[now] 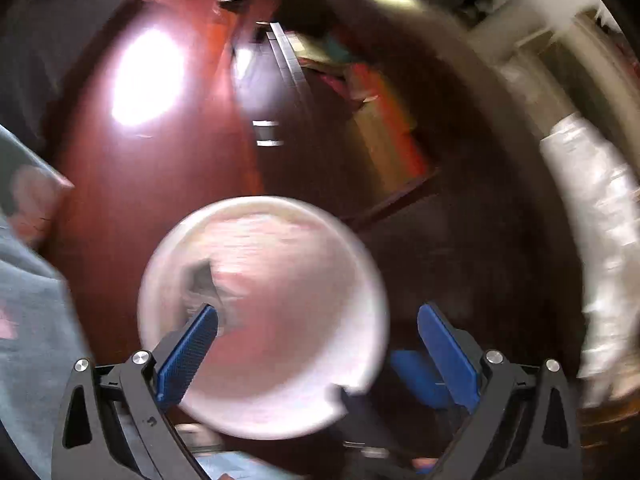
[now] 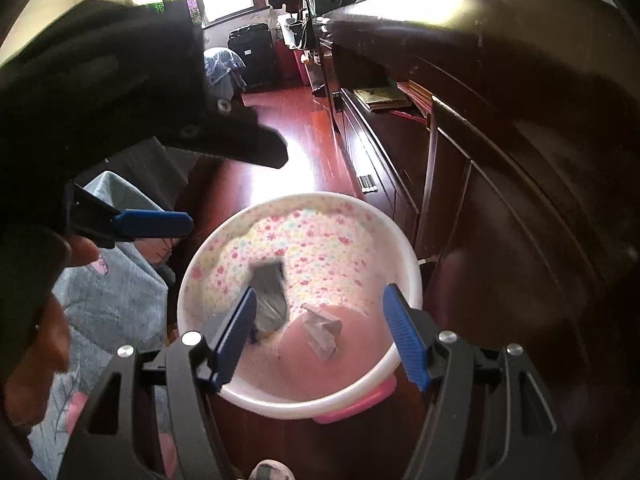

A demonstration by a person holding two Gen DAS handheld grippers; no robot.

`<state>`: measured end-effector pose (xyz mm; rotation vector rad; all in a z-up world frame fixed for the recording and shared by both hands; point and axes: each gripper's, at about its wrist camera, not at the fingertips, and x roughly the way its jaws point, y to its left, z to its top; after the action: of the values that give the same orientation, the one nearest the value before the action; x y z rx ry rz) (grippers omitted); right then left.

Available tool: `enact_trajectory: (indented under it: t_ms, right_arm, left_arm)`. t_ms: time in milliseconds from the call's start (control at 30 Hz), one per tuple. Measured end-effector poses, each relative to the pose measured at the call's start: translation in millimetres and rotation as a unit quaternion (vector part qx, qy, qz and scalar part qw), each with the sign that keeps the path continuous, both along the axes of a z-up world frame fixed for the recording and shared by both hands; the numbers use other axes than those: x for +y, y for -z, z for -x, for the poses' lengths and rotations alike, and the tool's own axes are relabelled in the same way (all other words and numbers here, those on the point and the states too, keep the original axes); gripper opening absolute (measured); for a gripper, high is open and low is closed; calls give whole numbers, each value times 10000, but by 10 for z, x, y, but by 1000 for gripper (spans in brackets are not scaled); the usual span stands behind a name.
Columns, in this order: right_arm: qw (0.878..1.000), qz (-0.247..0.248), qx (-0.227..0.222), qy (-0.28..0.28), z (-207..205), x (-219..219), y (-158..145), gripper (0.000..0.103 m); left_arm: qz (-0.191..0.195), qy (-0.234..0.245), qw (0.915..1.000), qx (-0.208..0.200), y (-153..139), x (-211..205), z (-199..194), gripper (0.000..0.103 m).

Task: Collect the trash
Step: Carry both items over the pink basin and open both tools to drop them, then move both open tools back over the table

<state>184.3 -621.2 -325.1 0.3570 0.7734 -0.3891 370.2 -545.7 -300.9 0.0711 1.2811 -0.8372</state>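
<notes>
we are hovering both the left gripper (image 1: 318, 330) and right gripper (image 2: 320, 316), jaws apart and empty, over the floral-lined bin (image 2: 404, 240) holding crumpled trash (image 2: 322, 332), risking tipping it by clipping its rim.

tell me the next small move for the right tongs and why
Probably lift the right tongs up and away from the trash bin. They are open and empty above the bin, and a dark wrapper and a grey crumpled scrap already lie in the floral liner, so this drop looks done.
</notes>
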Motion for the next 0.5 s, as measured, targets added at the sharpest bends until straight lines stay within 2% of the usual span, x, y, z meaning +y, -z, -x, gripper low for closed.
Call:
enact_trajectory:
  t_ms: [33,100,200,267,333,400,500]
  right_arm:
    - [10000,-20,-9,9,8,-9,-6,67]
    - [10000,-53,-54,0,28,-1,-37,69]
    - [9999,-57,-106,-26,31,38,-102,72]
    - [9999,-43,-115,-72,10,113,-161,73]
    - [9996,-60,-169,-207,-8,229,-256,75]
    - [9989,-72,-255,-396,-29,385,-377,77]
    - [9968,-17,-340,-729,-79,695,-583,81]
  left_arm:
    - [49,-39,9999,100,6,63,-15,99]
    - [693,-162,9964,468,-43,245,-44,99]
    - [1280,-368,9901,447,-243,551,-40,99]
    - [1601,-546,9854,209,-441,829,7,99]
    - [1694,-763,9824,-162,-629,1104,95,99]
    - [1621,-1028,9794,-626,-768,1420,150,99]
    - [1494,-1487,9688,-1301,-999,1986,297,99]
